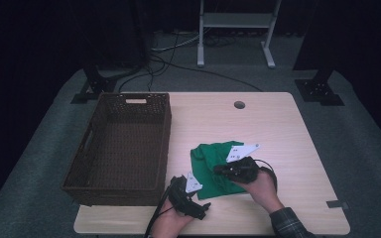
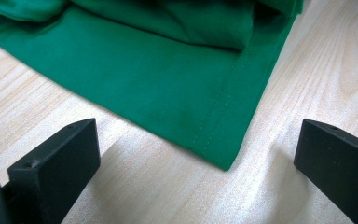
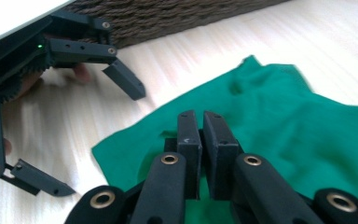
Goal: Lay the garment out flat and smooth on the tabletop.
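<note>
The right tool [image 3: 200,122] is closed on a fold of the green cloth [image 1: 211,166]. The left tool [image 2: 196,154] stands wide open at the cloth's corner, on the table [image 1: 273,124].

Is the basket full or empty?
Empty: the high view shows bare woven floor inside the basket; the green cloth lies on the table.
</note>
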`<state>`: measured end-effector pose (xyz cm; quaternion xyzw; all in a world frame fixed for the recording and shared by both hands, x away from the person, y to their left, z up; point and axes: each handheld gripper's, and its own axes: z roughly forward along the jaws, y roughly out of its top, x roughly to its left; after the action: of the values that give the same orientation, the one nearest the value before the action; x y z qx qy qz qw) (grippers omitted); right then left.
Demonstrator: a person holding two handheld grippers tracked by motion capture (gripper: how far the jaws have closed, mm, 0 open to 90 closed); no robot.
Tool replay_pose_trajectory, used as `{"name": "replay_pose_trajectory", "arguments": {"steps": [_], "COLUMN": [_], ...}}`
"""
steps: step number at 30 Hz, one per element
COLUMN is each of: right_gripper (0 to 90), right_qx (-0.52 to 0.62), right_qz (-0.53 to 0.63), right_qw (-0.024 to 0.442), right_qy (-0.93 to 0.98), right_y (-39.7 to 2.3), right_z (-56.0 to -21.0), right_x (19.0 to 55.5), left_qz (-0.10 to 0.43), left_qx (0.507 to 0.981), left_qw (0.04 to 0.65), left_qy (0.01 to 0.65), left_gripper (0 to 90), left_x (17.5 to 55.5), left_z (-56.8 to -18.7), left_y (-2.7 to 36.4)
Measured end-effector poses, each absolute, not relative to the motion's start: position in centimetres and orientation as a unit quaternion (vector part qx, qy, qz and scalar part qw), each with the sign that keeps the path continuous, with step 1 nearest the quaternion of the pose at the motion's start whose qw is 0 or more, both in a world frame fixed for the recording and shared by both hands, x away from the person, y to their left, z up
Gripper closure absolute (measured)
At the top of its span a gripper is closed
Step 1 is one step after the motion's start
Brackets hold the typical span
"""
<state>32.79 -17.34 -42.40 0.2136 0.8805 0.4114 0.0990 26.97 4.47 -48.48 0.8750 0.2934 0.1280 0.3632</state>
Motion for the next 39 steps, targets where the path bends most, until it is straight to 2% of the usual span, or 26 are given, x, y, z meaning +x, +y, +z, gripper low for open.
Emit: {"name": "replay_pose_trajectory", "arguments": {"steps": [17,39], "right_gripper": [87.2,87.2], "right_qx": [0.271,0.303], "right_qz": [0.432,0.439], "right_qw": [0.125,0.145], "right_qy": [0.851,0.833], "right_y": [-23.4,-27.9], "right_z": [-41.5,-41.9], "right_x": [33.2,33.0], "left_qz": [0.128,0.128], "left_qx": [0.875,0.875], "left_qw": [0.363,0.363], "left_qy": [0.293,0.294], "left_gripper": [0.0,0.0], "left_x": [27.0,27.0], "left_z": [-48.5,-48.5], "left_y": [4.5,4.5]}}
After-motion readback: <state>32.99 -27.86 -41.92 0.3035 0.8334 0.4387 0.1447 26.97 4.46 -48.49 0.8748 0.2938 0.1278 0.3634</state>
